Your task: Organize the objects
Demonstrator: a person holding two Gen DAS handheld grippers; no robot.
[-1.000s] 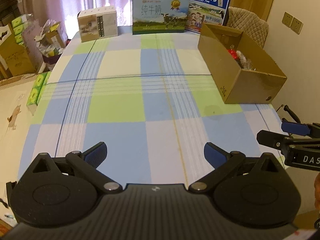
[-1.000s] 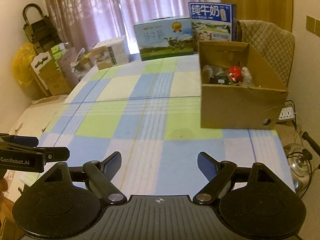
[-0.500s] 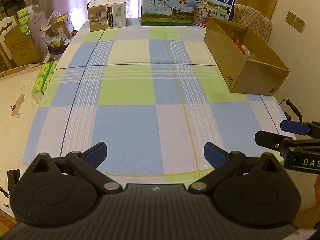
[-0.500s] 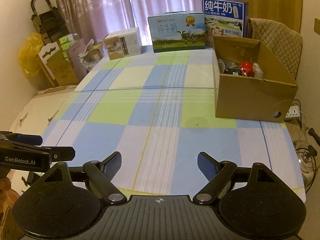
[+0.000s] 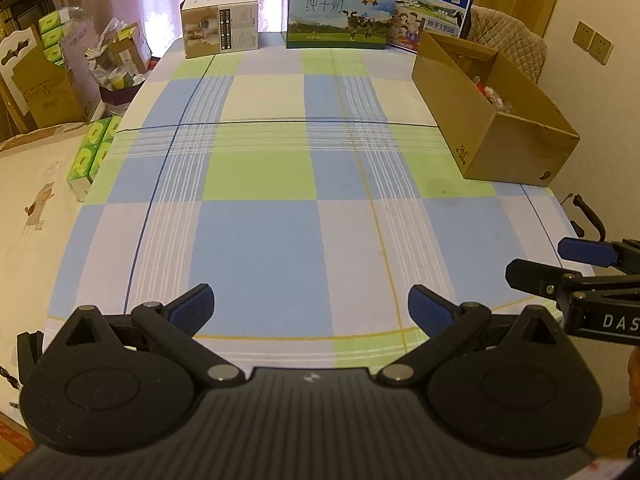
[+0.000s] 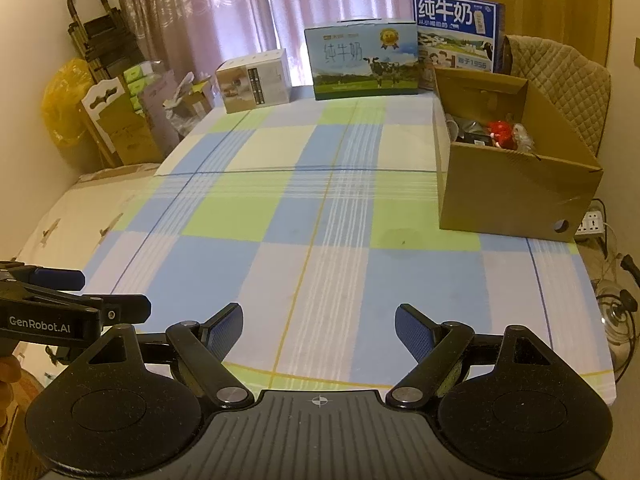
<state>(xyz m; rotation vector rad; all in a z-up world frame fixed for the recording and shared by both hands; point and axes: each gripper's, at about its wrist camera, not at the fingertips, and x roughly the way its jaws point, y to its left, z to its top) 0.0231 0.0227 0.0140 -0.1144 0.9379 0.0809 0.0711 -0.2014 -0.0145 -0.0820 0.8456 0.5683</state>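
Both the left gripper [image 5: 310, 306] and right gripper [image 6: 318, 326] hang spread wide, grasping nothing, low in frame over the checked tablecloth [image 5: 280, 220]; the cardboard box [image 6: 516, 196] of objects sits right of centre, 2 milk cartons [image 6: 362, 66] at top

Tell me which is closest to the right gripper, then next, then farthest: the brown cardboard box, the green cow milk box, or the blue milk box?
From the right gripper:
1. Brown cardboard box, right side.
2. Green cow milk box, far edge.
3. Blue milk box, behind both.
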